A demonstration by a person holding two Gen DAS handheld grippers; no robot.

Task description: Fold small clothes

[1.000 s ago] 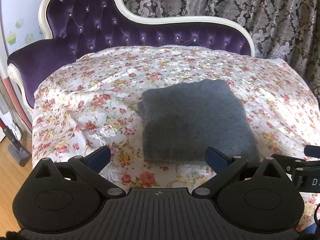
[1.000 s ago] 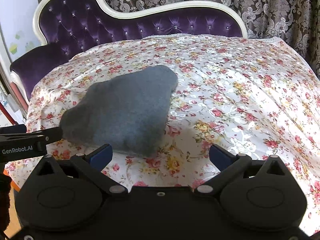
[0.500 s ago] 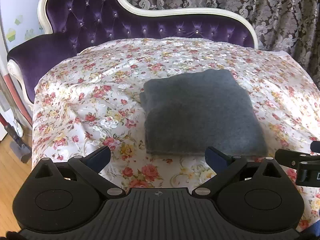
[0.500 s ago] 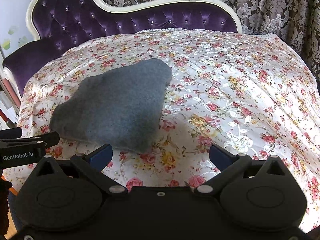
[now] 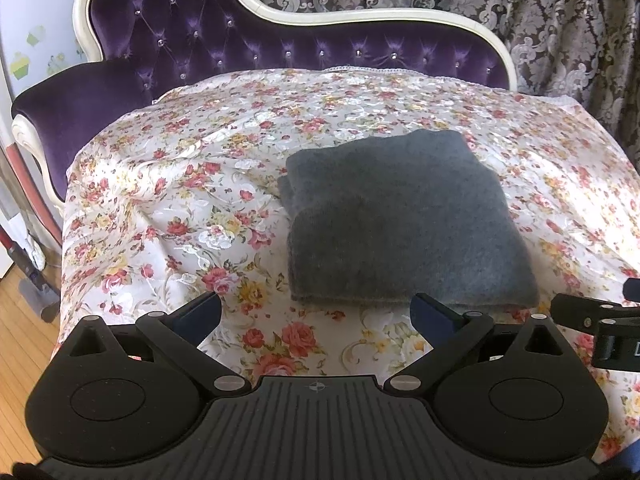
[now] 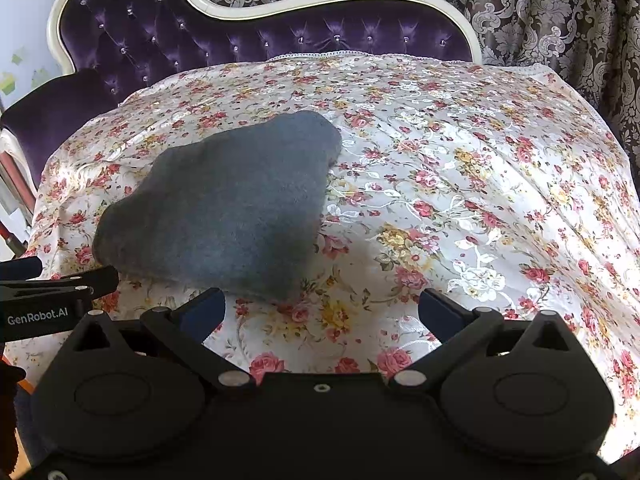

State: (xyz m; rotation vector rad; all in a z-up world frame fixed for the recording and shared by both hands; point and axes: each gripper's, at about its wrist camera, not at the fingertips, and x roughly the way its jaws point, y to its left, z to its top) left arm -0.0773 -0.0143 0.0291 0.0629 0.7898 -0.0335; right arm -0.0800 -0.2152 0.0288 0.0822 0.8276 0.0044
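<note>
A grey knitted garment [image 5: 404, 220], folded into a thick rectangle, lies flat on the floral cloth [image 5: 168, 208]; it also shows in the right wrist view [image 6: 224, 208]. My left gripper [image 5: 318, 314] is open and empty, just short of the garment's near edge. My right gripper [image 6: 322, 310] is open and empty, near the garment's near right corner. The right gripper's finger shows at the right edge of the left wrist view [image 5: 592, 316]. The left gripper's finger shows at the left edge of the right wrist view [image 6: 60, 288].
The floral cloth covers a purple tufted chaise [image 5: 240, 48] with a white frame. Patterned curtains [image 5: 540, 20] hang behind. Wooden floor [image 5: 20, 328] and a vacuum head lie to the left, beyond the cloth's left edge.
Both grippers have edged forward and slightly lower toward the garment, which looks larger now. The garment has not moved. Both grippers stay open.
</note>
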